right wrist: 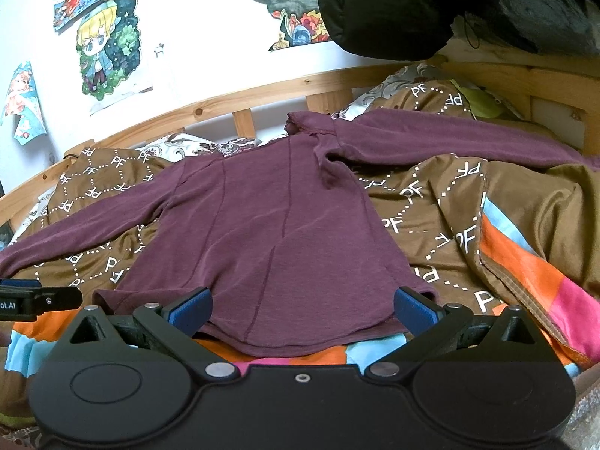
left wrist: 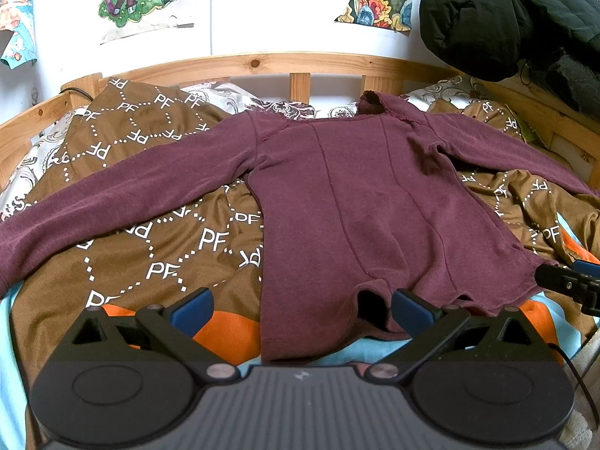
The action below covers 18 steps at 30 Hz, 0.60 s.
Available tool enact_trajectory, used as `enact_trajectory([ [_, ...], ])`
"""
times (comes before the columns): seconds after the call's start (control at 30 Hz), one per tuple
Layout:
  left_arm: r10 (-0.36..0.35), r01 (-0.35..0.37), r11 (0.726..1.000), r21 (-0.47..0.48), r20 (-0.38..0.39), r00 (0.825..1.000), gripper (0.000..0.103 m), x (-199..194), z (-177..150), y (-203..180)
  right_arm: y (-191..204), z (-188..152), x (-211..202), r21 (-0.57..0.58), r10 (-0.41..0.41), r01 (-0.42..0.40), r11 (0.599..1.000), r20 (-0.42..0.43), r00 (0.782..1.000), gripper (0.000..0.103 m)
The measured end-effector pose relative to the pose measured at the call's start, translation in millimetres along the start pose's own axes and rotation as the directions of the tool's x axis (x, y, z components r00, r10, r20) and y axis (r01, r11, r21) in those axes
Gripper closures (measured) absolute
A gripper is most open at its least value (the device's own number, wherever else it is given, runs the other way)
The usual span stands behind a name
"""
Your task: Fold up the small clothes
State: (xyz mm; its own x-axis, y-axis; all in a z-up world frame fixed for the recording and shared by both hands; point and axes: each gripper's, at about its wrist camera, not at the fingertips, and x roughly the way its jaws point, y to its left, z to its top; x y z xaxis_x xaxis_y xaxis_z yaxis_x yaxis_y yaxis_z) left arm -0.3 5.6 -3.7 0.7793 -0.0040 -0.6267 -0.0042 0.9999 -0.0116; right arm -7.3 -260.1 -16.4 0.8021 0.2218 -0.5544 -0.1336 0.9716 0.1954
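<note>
A maroon long-sleeved top [left wrist: 348,202] lies spread flat on the bed, collar toward the headboard, both sleeves stretched out sideways. It also shows in the right wrist view [right wrist: 262,232]. My left gripper [left wrist: 302,309] is open and empty, just at the hem's left corner, with the hem lying between its blue pads. My right gripper [right wrist: 302,309] is open and empty over the hem's right part; it shows at the right edge of the left wrist view [left wrist: 570,285]. The left gripper shows at the left edge of the right wrist view [right wrist: 33,300].
The top rests on a brown blanket with white PF letters [left wrist: 157,247] over an orange, blue and pink cover [right wrist: 525,273]. A wooden bed rail [left wrist: 262,62] runs behind. A black jacket [left wrist: 506,15] hangs at upper right. Posters are on the wall.
</note>
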Motion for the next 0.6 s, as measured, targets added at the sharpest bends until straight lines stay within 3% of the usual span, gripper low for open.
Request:
enact_trajectory([
  [0.4, 0.006, -0.006, 1.0, 0.016, -0.004, 1.0, 0.0, 2.4, 1.0, -1.7, -4.5, 1.1, -0.3, 0.033, -0.022, 0.023, 0.999, -0.007, 1.0, 0.0],
  [0.6, 0.017, -0.017, 1.0, 0.007, -0.026, 1.0, 0.0, 16.6, 13.2, -3.8, -10.0, 3.2, 2.0, 0.057, -0.093, 0.096, 0.994, -0.051, 0.994, 0.0],
])
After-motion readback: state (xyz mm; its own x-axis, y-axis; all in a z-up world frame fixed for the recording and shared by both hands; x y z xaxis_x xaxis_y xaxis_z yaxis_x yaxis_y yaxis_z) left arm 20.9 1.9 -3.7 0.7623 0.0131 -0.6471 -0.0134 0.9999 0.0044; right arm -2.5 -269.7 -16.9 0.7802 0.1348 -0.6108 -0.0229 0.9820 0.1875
